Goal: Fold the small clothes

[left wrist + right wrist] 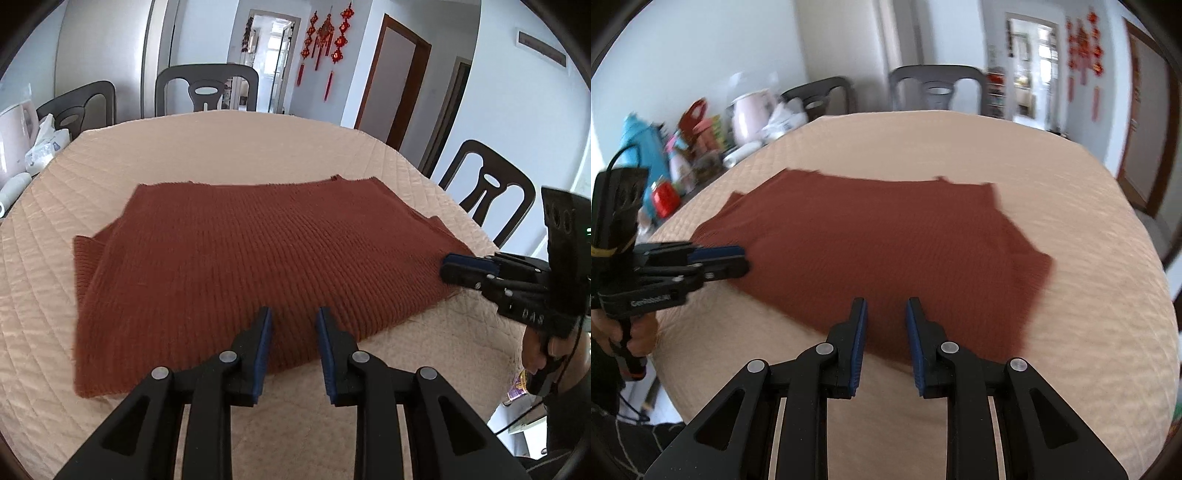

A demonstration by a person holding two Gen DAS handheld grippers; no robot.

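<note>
Rust-red sweater (236, 266) lying flat near the middle of the table (240, 147), on a quilted beige cover, already folded with a sleeve edge poking out on each side. Ribbed knit, looks pretty smooth on top.

Left gripper (293, 317) hovering over the near hem, jaws spread with a clear gap, nothing between them. Blue pads on the inner faces. Same story with the right gripper (885, 306): jaws apart, empty, pointing at the near edge of the sweater from its own side.

From the left wrist view, right gripper (448, 271) also visible side-on at the sweater's right edge, tip touching or just above the fabric, can't tell which. From the right wrist view, left gripper (740, 260) sitting at the opposite edge in the same way.

Around the table: dark chairs (205, 88), a pink kettle (753, 114) plus colourful clutter off to one end, red hanging knots (327, 37) on the far wall. Right view a bit motion-blurred.
</note>
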